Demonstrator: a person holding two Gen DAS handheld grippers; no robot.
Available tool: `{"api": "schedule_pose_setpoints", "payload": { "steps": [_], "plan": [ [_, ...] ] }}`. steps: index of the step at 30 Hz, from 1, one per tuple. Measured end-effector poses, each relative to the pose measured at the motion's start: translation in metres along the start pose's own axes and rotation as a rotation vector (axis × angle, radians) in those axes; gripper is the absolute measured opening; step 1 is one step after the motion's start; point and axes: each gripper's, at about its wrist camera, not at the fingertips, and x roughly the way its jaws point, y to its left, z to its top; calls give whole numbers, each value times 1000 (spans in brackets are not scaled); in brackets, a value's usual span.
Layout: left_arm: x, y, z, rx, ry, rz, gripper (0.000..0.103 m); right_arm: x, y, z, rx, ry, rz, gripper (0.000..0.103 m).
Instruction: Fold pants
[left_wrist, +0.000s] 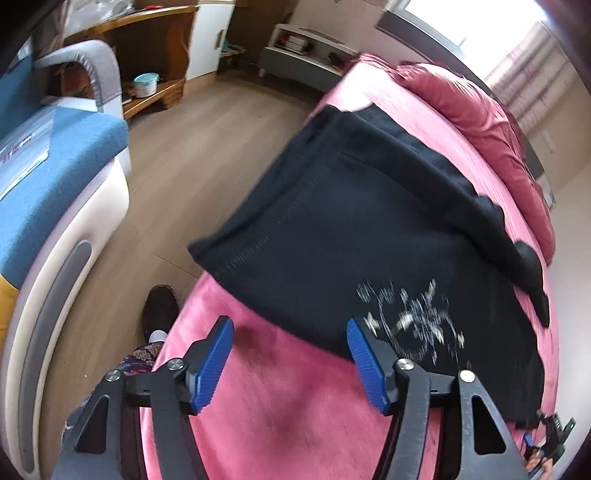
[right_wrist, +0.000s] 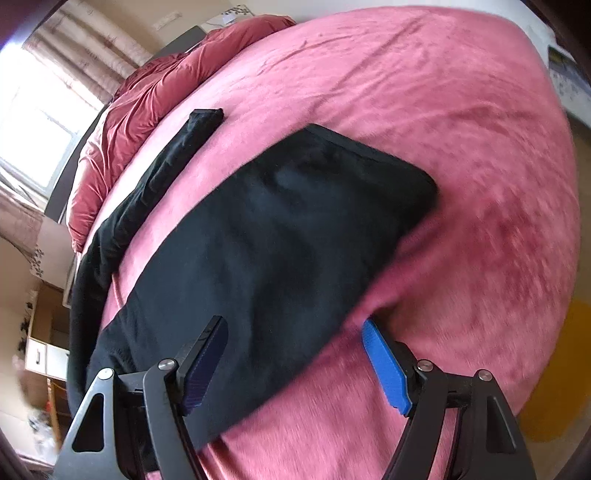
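Both hand-held grippers (left_wrist: 290, 334) (right_wrist: 295, 334) wide open, empty, over pants (left_wrist: 369, 229).

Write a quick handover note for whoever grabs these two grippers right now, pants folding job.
Left gripper: open, empty, hovering at the near edge of the black fabric pants.
Right gripper: open, empty, over the pants' near edge.
Pants lie on the pink velvety bedspread, body appears doubled into a broad panel; one narrow black leg strip trails out towards the red duvet.
Left: tuck that strip in, finish the folds.
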Motion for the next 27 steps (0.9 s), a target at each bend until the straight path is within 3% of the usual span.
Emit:
{"api": "schedule_pose_setpoints", "payload": {
  "steps": [3,5,7,10,18,27],
  "plan": [
    [9,4,15,-22,-4,28,61,7,5,4,-35,-3,-31,62],
    [15,5,21,-40,2,41,51,13,7,10,-49,-3,-49,55],
    [18,5,27,-41,1,44,29,15,9,15,-58,-2,-55,45],
    [9,-1,29,-16,-34,70,11,13,10,23,-70,5,-52,24],
    [-45,-10,29,17,-94,32,7,-21,14,43,-103,-51,-30,10],
    [-82,0,2,32,-76,14,7,-56,-7,48,-137,-64,-81,9]
  ]
}}
